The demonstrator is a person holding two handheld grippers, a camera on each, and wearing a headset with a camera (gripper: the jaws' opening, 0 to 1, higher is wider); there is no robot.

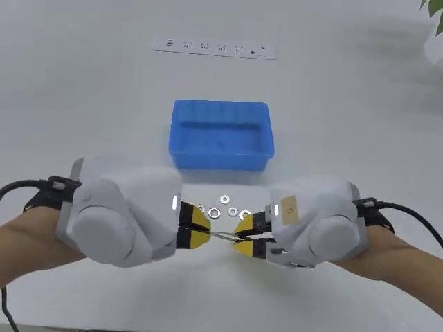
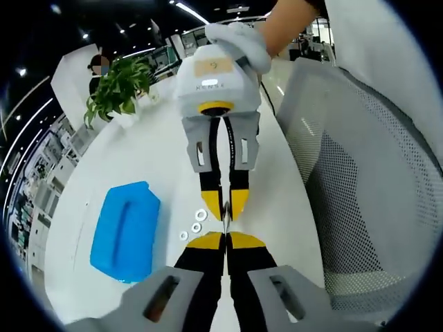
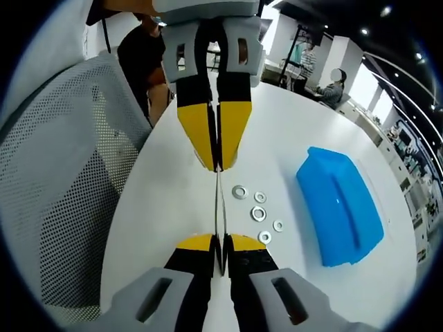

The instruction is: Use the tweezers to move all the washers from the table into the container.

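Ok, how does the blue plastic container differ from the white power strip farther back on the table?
The blue rectangular plastic container is a deep open tub with raised walls; the white power strip is a flat, narrow bar. The container sits just beyond the small metal washers; the strip lies farther away. Both rest on the white table, long sides across the head view.

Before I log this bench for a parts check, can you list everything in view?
washers: five, silver, on the table in front of the container
container: one, blue, behind the washers
tweezers: one, metal, held between both tongs
power strip: one, white, far side of the table
plant: one, green, at the table's end
mesh chair: one, grey, beside the table
table: one, white
left tongs: yellow-tipped, shut on the tweezers
right tongs: yellow-tipped, shut on the tweezers
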